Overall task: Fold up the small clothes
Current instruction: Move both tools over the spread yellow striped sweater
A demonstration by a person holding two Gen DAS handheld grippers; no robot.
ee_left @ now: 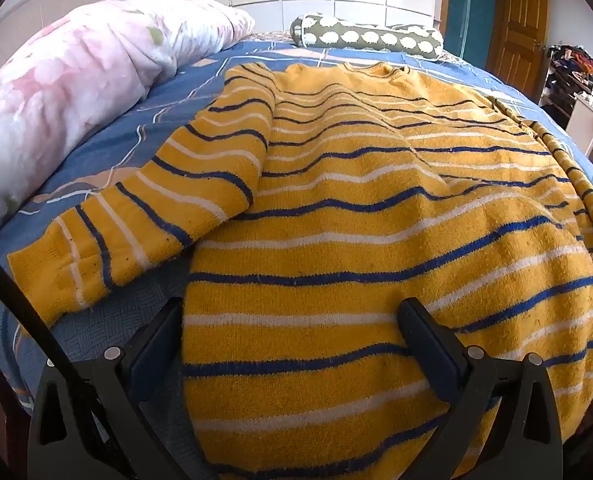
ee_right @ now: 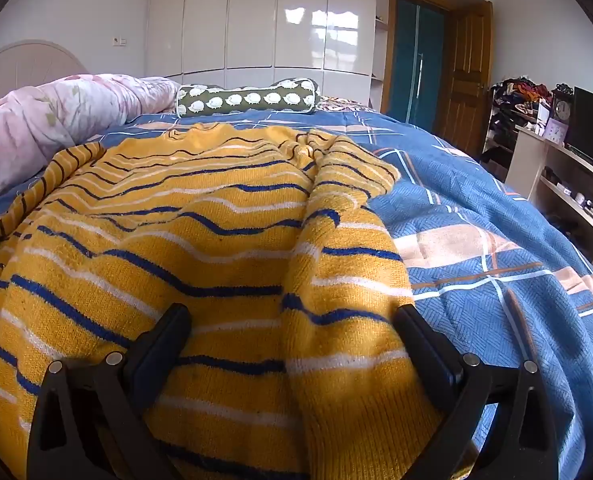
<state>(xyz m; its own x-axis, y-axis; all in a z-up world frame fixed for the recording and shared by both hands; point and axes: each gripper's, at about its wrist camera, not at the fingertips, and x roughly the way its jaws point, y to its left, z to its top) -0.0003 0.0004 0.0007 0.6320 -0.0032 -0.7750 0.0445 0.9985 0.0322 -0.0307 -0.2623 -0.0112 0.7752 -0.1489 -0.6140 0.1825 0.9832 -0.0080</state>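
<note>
A yellow knit sweater with blue and white stripes lies spread flat on the bed, collar at the far end. Its left sleeve angles out over the blue bedspread. In the right wrist view the sweater fills the left and its right sleeve lies folded along the body. My left gripper is open, its jaws wide apart over the sweater's lower left hem. My right gripper is open, jaws wide apart over the lower right hem and sleeve cuff.
The blue plaid bedspread covers the bed. A pink floral duvet is bunched along the left. A green bolster pillow with white shapes lies at the far end. Shelving and a wooden door stand at the right.
</note>
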